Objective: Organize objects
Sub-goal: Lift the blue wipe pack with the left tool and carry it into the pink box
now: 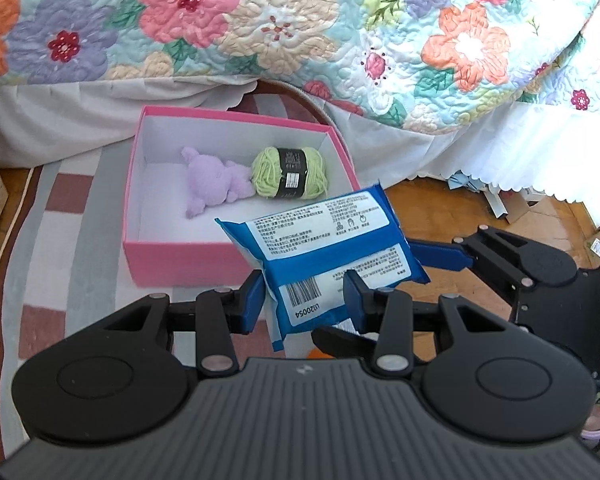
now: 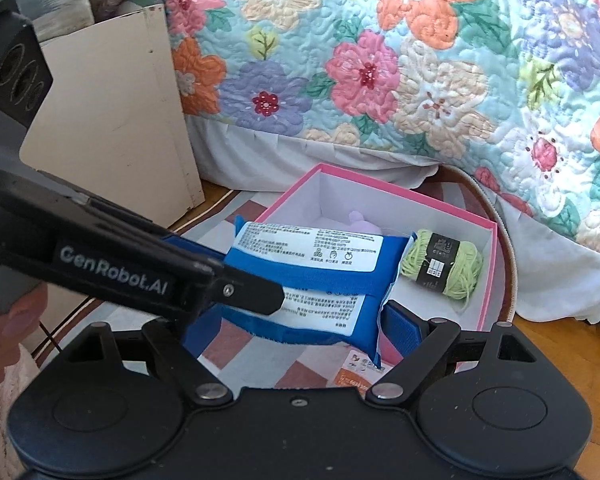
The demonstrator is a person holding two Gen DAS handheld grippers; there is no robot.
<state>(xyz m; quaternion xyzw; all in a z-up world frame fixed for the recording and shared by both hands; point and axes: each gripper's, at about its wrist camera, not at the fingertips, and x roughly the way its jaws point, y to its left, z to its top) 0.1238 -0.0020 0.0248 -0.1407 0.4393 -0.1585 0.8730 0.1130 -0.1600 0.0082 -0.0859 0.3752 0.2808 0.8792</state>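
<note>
Hanging w/ both sets of fingers clamped on it, left gripper (image 1: 304,300) narrow, right gripper (image 2: 296,320) wide, wipes pack (image 1: 324,248) sits just short of pink box (image 1: 188,256), long axis across box's near wall.

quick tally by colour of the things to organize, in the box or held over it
purple: 1, plush toy
green: 1, yarn ball
blue: 1, wipes pack
total: 3

Both grippers are matte black with round silver pivot screws and blue finger pads (image 1: 252,300). The left gripper (image 2: 236,300), at left of the right-wrist frame, bears white "GenRobot.AI" lettering.
</note>
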